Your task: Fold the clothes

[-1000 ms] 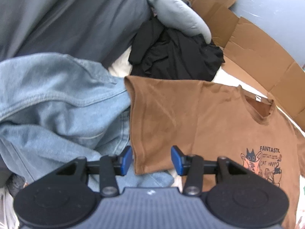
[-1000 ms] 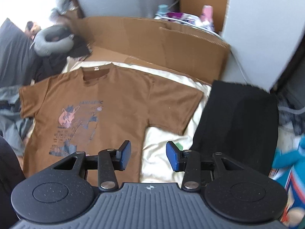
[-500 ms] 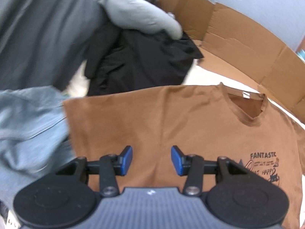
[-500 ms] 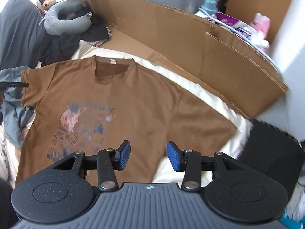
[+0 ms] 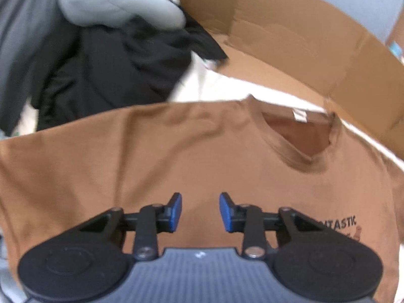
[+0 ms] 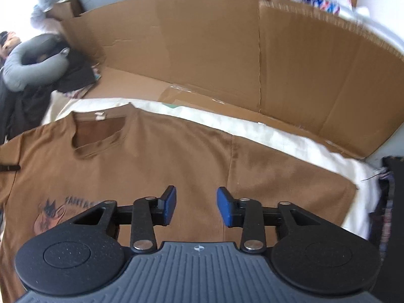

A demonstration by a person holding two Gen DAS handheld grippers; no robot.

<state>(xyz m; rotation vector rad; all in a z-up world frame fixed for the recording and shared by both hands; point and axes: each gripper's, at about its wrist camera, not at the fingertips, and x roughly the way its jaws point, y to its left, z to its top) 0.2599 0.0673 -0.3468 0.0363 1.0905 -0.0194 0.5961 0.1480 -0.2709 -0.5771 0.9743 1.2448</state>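
— Moved in closer since the earlier frames: both grippers lower over the brown T-shirt (image 5: 156,156), jaws just narrowed. Left gripper (image 5: 200,212) first?

— Partly closed, nothing between the blue pads, hanging above the shirt's chest beside the collar (image 5: 300,141). No contact with cloth visible.

— Right gripper (image 6: 196,207)?

— Same: narrowed, empty, poised near the seam of the sleeve (image 6: 290,184) that points toward the bedding's right edge.

— Handling?

— Probably light, soft, limp knit; likely sags and drags if lifted from one point. Best pinched at shoulder seams or sleeve hems, both sides together.

— Looks?

— Spread flat, face up, on cream bedding (image 6: 298,139); collar toward the cardboard wall (image 6: 227,50) at the far edge. White neck label, printed cat graphic (image 6: 53,214) with lettering on the chest. Dark garments (image 5: 106,70) and a grey neck pillow (image 5: 113,2) piled past the far left corner.
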